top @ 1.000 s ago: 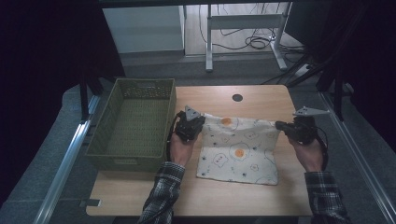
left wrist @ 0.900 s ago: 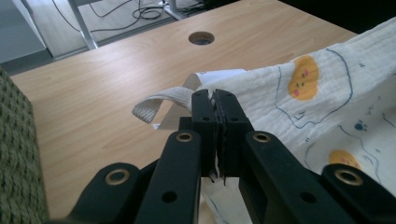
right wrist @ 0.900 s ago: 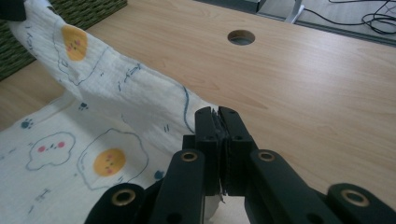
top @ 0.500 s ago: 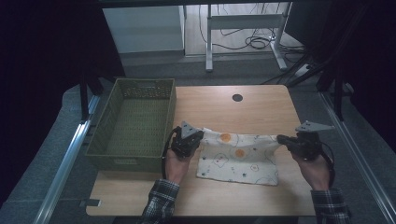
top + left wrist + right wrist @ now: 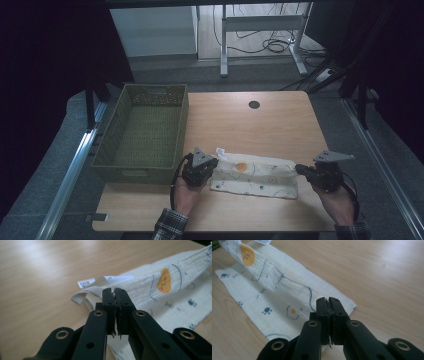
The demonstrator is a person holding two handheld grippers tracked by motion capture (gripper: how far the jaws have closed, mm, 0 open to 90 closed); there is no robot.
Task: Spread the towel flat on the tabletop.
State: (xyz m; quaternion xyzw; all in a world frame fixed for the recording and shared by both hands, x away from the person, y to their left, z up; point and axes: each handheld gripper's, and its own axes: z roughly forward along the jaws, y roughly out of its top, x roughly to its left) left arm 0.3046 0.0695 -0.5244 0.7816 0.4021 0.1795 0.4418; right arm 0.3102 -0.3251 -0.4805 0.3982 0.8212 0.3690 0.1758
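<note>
You are clenching both grippers' fingers on the white printed cotton cloth (image 5: 255,172), folding it over the wooden surface (image 5: 280,120); uneven lowering risks a skewed crease.

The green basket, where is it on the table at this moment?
In the high view the green basket stands on the left part of the table, just left of the left gripper and the patterned cloth.

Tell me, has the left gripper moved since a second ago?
Yes. The left gripper has come toward the near table edge, from beside the green basket's middle to its near corner, folding the cloth.
</note>
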